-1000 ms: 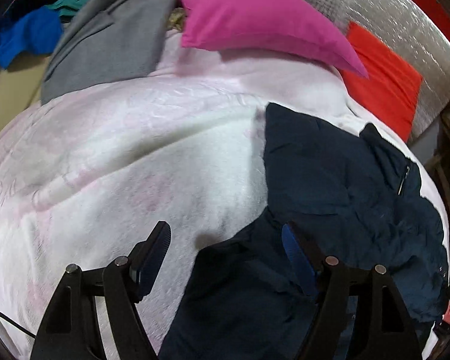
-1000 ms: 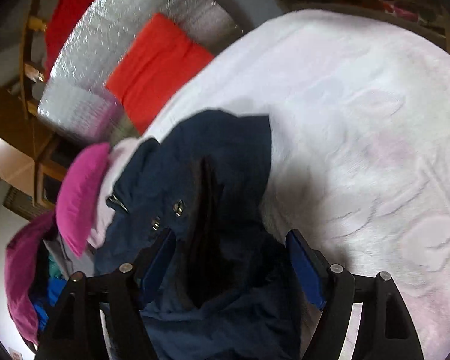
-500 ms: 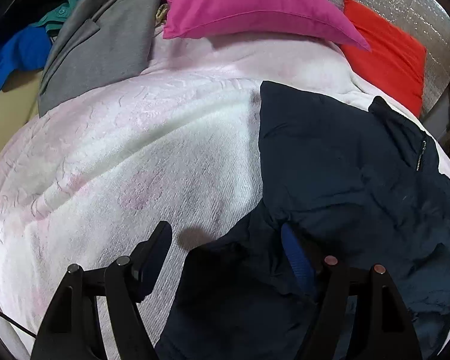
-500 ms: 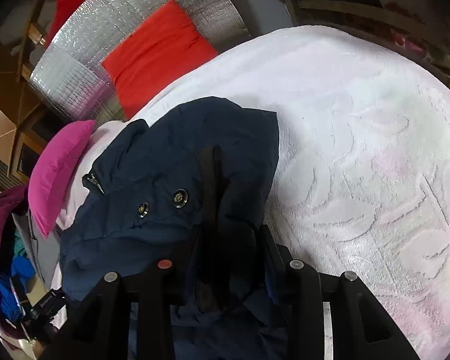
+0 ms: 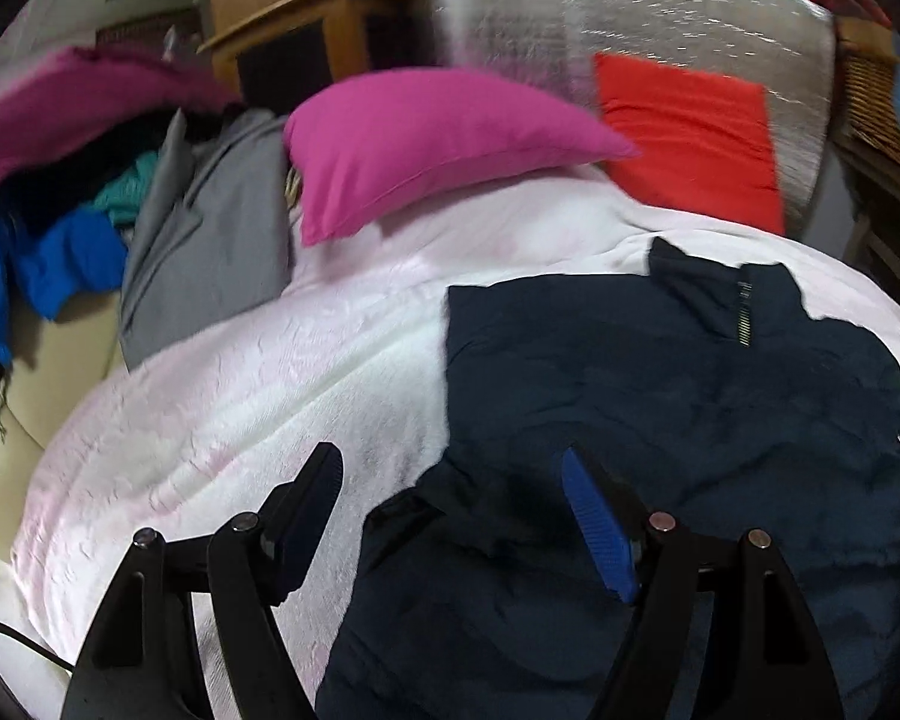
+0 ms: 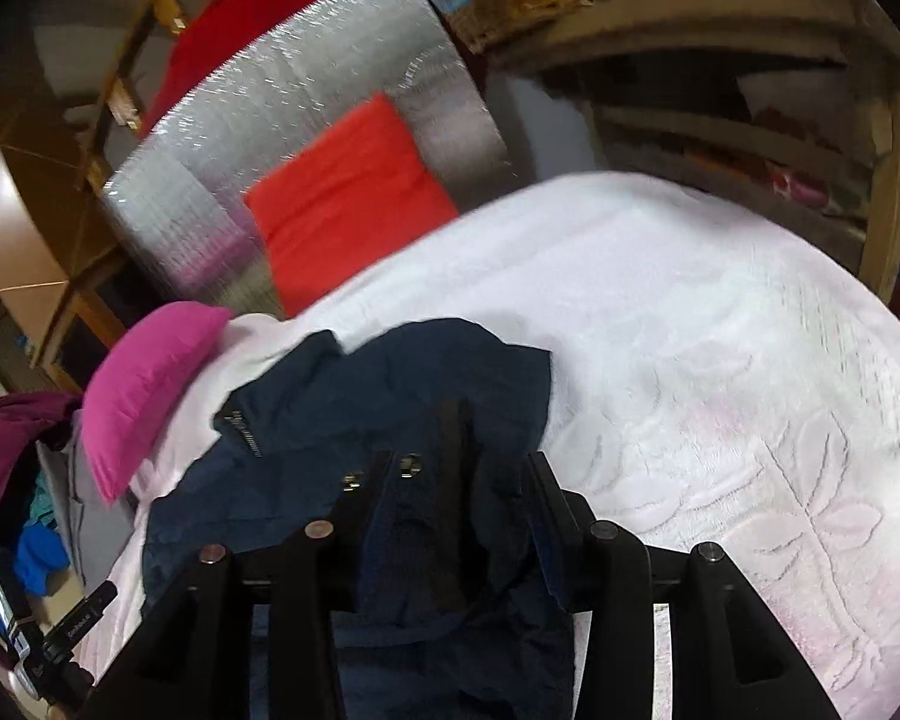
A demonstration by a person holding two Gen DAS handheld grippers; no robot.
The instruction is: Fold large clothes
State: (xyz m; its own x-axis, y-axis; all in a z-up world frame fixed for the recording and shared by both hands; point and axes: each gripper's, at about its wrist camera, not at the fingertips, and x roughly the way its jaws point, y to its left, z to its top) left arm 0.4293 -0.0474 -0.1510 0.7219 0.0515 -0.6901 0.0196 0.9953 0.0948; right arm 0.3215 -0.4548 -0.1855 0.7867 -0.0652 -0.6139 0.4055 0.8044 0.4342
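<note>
Partly bunched, navy jacket (image 6: pixel 390 384) hides right claw (image 6: pixel 459 480) pads.

From my left wrist view, the jacket (image 5: pixel 660 396) lies on the bedspread (image 5: pixel 258 420), at about three o'clock from its middle. A pillow (image 5: pixel 426 138) rests on the bedspread's far edge at twelve o'clock, and a cushion (image 5: pixel 690 138) sits at one o'clock, leaning on the foil panel (image 5: pixel 570 12) behind it. A heap of clothes (image 5: pixel 168 228) lies at ten o'clock, possibly hanging off the bed. In my right wrist view a shelf (image 6: pixel 750 90) stands at two o'clock.
</note>
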